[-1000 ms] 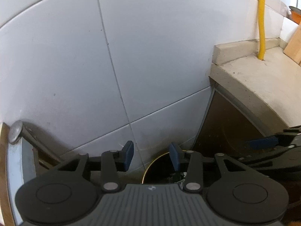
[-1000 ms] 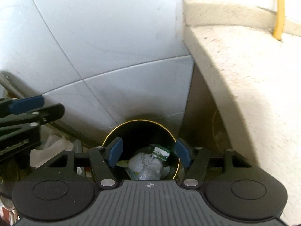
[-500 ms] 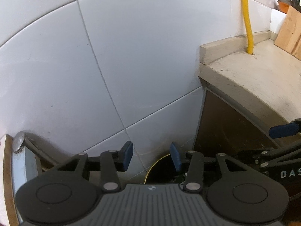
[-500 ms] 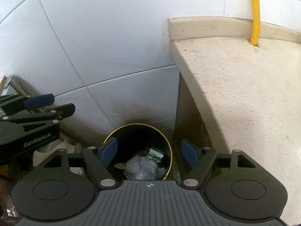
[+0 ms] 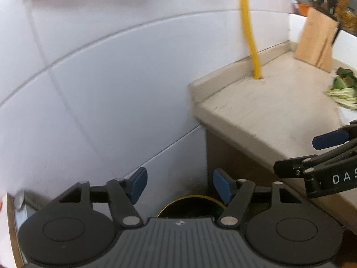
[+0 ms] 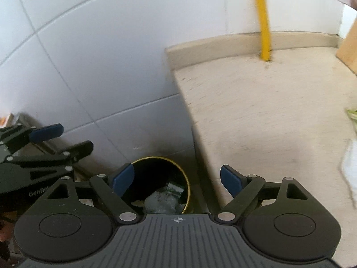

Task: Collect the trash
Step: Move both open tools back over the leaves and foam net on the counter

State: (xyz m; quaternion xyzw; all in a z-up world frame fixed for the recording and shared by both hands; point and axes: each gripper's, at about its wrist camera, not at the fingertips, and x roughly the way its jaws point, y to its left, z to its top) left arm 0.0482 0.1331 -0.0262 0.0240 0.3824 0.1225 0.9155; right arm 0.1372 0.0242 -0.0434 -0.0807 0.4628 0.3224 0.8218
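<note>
A: Trash location?
B: Crumpled clear plastic and a green wrapper, inside the black gold-rimmed bin on the floor beside the counter.
A: Grippers?
B: Left gripper and right gripper (both empty): jaws opening.

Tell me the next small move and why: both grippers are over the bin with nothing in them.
Probably swing the right gripper toward the green scraps on the counter. Both grippers' jaws are opening with nothing between them, the bin already holds trash, and the scraps look like the nearest litter. The left gripper could follow.
</note>
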